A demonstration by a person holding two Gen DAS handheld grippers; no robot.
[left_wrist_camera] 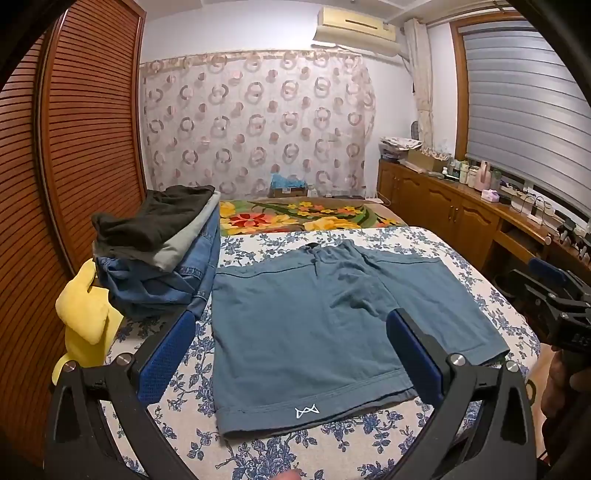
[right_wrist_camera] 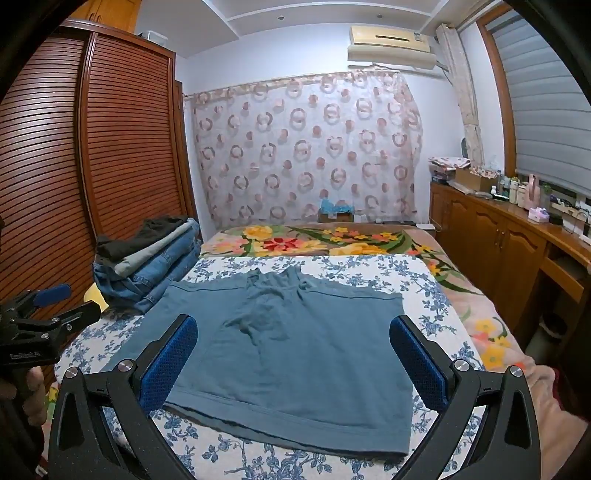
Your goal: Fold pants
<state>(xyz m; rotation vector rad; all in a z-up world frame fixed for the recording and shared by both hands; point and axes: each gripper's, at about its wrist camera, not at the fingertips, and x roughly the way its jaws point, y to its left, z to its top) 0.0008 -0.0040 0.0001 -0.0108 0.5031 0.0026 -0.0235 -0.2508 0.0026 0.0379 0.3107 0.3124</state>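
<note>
We count one pair of teal cotton shorts (left_wrist_camera: 317, 325), one stack of folded garments (left_wrist_camera: 162, 254) (four layers, as far as we can tell), one yellow cloth (left_wrist_camera: 86, 317), and two hand-held grippers, left (left_wrist_camera: 291, 354) and right (right_wrist_camera: 293, 354).

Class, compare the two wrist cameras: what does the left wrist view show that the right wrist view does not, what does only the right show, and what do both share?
Only the left wrist view shows the white logo on a leg hem of the blue shorts, most of the yellow cloth, and the right gripper at the side. Only the right wrist view shows the ceiling recess and the left gripper. Both share the shorts lying flat on the floral sheet, the stack of folded clothes, curtain and air conditioner.
</note>
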